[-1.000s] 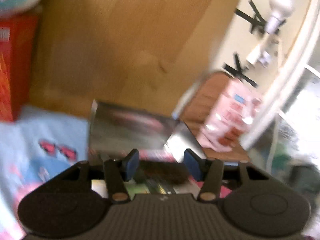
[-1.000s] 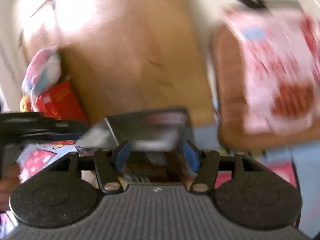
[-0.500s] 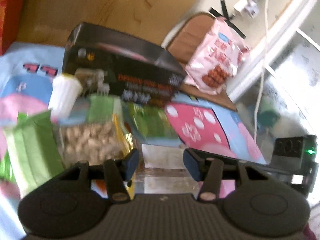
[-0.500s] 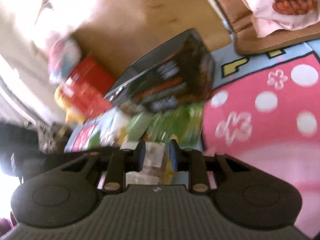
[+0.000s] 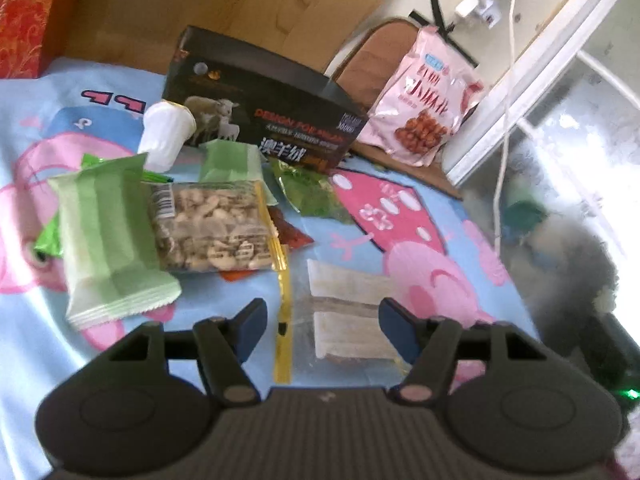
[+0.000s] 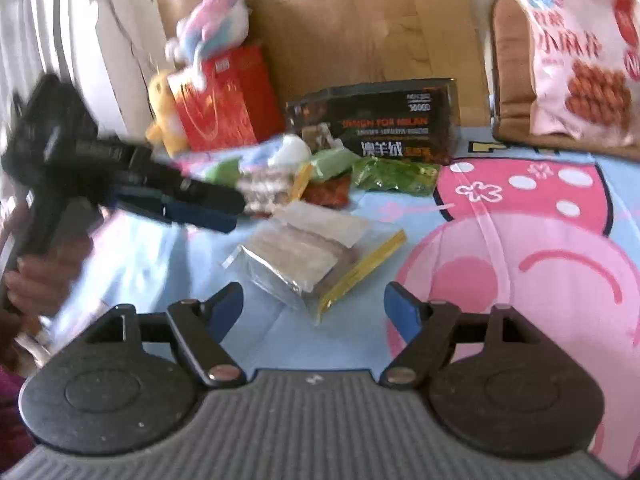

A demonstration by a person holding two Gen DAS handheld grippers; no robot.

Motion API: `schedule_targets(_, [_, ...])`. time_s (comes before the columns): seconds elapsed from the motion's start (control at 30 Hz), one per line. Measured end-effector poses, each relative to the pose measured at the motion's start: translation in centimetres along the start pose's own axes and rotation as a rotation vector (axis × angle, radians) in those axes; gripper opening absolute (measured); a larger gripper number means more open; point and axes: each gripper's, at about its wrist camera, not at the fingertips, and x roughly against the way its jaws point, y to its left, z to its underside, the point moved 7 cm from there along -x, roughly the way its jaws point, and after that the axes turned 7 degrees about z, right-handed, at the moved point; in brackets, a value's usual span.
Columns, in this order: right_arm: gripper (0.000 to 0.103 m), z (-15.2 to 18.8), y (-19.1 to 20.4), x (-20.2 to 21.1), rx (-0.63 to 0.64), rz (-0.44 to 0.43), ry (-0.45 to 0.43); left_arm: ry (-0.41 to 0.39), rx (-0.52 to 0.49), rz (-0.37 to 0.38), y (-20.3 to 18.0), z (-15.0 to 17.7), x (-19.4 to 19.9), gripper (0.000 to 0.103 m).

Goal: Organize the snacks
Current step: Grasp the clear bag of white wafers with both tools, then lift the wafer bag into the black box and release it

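Observation:
A clear zip bag of pale wafers (image 5: 352, 312) (image 6: 316, 256) with a yellow seal lies on the cartoon blanket (image 5: 420, 220), in front of both grippers. My left gripper (image 5: 322, 326) is open and empty just behind it. My right gripper (image 6: 314, 308) is open and empty near its yellow end. A bag of nuts (image 5: 208, 228), green packets (image 5: 104, 240), a white cup (image 5: 166, 134) and a red packet (image 5: 288, 232) lie in a pile by a black box (image 5: 260, 120) (image 6: 380, 120). The left gripper also shows blurred in the right wrist view (image 6: 208, 204).
A pink snack bag (image 5: 428, 100) (image 6: 580, 60) leans on a brown cushion (image 5: 372, 64). A red box (image 6: 224, 100) with plush toys (image 6: 208, 28) stands at the left. A wooden board (image 6: 360, 28) is behind. A white cable (image 5: 504, 120) hangs at the right.
Both grippers have let go of the black box and pulled back and down. The right jaws were narrow around the wafer bag half a second ago and now stand wide.

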Motion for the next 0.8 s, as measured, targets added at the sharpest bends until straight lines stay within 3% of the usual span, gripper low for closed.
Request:
schedule_targets(0.13, [0.077,0.3,1.0,-1.1,0.096,0.059,0.008,0.033,-0.024,-0.017,-0.4,0.6,-1.8,0.049])
schedule_targets(0.2, [0.064,0.5,1.6,-1.1,0.14,0.094,0.004,0.06,-0.036,0.024,-1.1,1.2,-1.7,0.039])
schedule_targets(0.27, [0.058,0.6,2.0,-0.9,0.158,0.11,0.001,0.067,-0.061,0.022,-1.7,1.8,-1.1,0.038])
schedule_targets(0.33, [0.051,0.8,2.6,-0.2,0.141,0.071,0.005,0.075,-0.081,0.013,-2.1,2.5,-0.3,0.038])
schedule_targets(0.5, [0.051,1.6,4.1,1.0,0.157,0.044,-0.001,0.07,-0.061,0.03,-2.1,3.8,1.4,0.038])
schedule_targets(0.8, [0.051,-1.2,4.3,0.5,0.138,0.023,-0.053,0.0,-0.09,0.019,-2.3,0.5,2.8,0.038])
